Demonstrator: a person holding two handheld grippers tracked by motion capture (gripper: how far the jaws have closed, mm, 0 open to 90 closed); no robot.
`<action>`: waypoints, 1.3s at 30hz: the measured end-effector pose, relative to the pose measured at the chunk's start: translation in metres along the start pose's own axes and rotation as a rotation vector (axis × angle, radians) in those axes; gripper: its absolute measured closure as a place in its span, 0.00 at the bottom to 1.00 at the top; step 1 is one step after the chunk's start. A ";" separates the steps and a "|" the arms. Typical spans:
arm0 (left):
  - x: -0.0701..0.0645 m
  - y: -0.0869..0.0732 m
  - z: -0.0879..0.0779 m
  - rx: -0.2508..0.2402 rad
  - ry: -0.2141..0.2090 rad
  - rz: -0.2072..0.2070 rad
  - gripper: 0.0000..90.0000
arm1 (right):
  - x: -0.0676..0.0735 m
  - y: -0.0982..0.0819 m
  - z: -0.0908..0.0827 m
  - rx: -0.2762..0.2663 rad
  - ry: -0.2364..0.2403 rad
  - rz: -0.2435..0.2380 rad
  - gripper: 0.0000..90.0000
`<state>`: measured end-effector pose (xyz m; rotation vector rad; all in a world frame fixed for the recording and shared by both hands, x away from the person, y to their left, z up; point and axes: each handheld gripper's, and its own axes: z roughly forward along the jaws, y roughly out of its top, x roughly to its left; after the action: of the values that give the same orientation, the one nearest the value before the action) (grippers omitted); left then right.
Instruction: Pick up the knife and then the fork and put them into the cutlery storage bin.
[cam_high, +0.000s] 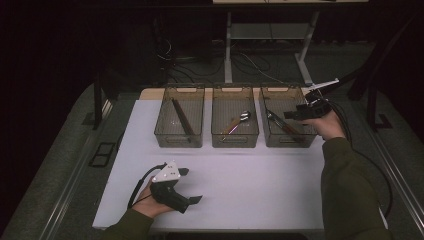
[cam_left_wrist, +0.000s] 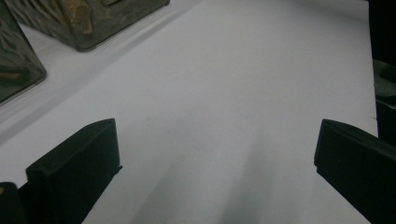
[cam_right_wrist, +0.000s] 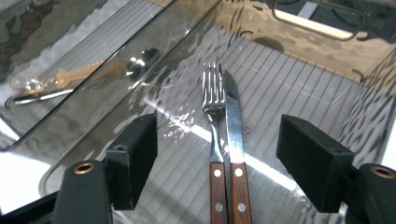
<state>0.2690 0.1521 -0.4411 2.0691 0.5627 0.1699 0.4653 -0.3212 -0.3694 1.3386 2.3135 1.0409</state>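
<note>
Three clear plastic bins stand in a row at the back of the white table (cam_high: 250, 180). My right gripper (cam_high: 295, 114) hovers over the right bin (cam_high: 287, 142). In the right gripper view its jaws (cam_right_wrist: 217, 154) stand open with nothing pressed between them. Below them, on the bin's ribbed floor, a fork (cam_right_wrist: 213, 100) and a knife (cam_right_wrist: 233, 121) with wooden handles lie side by side. My left gripper (cam_high: 191, 185) rests low at the front left of the table. It is open and holds nothing, with bare table between its pads (cam_left_wrist: 215, 154).
The middle bin (cam_high: 235, 140) holds a spoon (cam_high: 243, 116). Dark sticks (cam_high: 181, 117) lie in the left bin (cam_high: 179, 140). Beyond the table are the legs of a desk (cam_high: 228, 50) and cables on the floor. Dark floor surrounds the table.
</note>
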 end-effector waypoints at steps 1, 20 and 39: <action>0.000 0.000 0.000 0.003 -0.001 0.000 0.00 | 0.002 -0.002 -0.003 -0.013 0.004 0.001 0.28; 0.002 0.000 0.000 0.008 0.008 -0.012 0.00 | 0.040 -0.049 -0.038 -0.115 0.095 -0.050 0.14; 0.003 -0.001 -0.002 0.012 0.012 -0.014 0.00 | 0.087 -0.099 -0.056 -0.189 0.134 -0.093 0.14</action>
<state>0.2701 0.1557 -0.4409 2.0762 0.5868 0.1710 0.3241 -0.3044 -0.3894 1.1111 2.2786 1.3180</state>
